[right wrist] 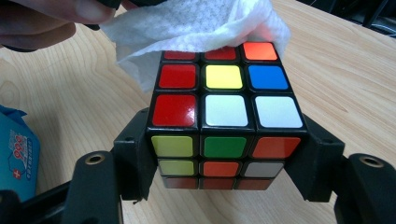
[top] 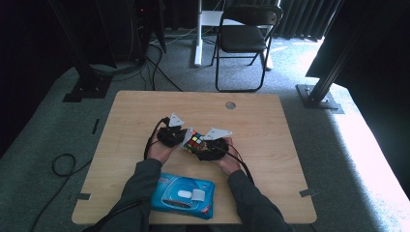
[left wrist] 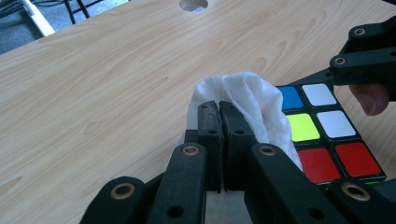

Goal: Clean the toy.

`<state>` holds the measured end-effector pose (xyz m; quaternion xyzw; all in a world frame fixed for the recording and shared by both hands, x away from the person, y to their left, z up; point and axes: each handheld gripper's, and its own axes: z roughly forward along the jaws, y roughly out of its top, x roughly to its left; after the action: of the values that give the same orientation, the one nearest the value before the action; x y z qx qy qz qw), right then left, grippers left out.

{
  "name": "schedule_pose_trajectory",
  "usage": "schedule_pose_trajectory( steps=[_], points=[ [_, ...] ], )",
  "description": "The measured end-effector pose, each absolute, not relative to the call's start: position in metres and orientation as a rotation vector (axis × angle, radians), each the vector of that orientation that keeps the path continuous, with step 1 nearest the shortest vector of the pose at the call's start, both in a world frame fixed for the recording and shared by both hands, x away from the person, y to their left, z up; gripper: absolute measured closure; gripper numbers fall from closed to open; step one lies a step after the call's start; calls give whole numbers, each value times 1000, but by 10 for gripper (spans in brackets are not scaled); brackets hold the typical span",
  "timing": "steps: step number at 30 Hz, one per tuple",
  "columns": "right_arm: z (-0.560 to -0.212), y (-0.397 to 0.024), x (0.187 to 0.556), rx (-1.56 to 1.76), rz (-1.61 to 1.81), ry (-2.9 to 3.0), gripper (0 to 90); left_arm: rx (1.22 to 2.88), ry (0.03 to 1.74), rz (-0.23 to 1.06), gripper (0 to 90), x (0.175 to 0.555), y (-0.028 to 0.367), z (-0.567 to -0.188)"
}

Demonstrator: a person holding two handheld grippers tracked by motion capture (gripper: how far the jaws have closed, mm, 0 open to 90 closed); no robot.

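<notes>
Rubik's cube (right wrist: 224, 126) is pinched by its sides in the right gripper (top: 211, 149), just above mid-table (top: 270, 145). A white wipe (left wrist: 252, 100), draped on its top at 12 o'clock, is clamped in the left gripper (left wrist: 219, 140), whose jaws are pressed together. A blue wipes pack (top: 183, 195) lies near, at 6 o'clock. Cube stickers are resolved in the gripper views; a chair (top: 246, 34) is seen in the high view.

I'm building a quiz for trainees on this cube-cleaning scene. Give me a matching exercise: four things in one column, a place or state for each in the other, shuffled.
1. left gripper
2. right gripper
3. wet-wipe pack
4. puzzle cube

A. lies at the table's near edge
B. shut on the white wipe
C. partly draped by the wipe
D. clamps the cube's two sides

Pairs: 1-B, 2-D, 3-A, 4-C
</notes>
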<state>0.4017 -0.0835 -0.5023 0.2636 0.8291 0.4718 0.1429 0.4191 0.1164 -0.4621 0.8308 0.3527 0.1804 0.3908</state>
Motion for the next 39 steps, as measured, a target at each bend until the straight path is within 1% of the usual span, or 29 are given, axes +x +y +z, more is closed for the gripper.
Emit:
schedule_pose_trajectory(
  steps=[4, 15, 18, 19, 21, 28, 39],
  points=[
    [-501, -84, 401, 743, 1375, 2391, 343, 2123, 919, 479, 882, 420, 117, -463],
    [-494, -86, 402, 731, 1399, 2377, 343, 2133, 889, 452, 885, 419, 120, -464],
    [-492, -89, 403, 744, 1408, 2370, 343, 2122, 884, 405, 886, 420, 123, -467],
    [-492, -90, 403, 743, 1411, 2369, 343, 2095, 884, 356, 886, 421, 126, -469],
    [-492, -91, 403, 742, 1408, 2368, 343, 2093, 878, 333, 886, 422, 128, -472],
    [-491, -94, 405, 761, 1411, 2350, 343, 2106, 876, 336, 886, 419, 130, -476],
    [-492, -95, 406, 777, 1412, 2354, 343, 2076, 854, 355, 885, 412, 131, -464]
  ],
)
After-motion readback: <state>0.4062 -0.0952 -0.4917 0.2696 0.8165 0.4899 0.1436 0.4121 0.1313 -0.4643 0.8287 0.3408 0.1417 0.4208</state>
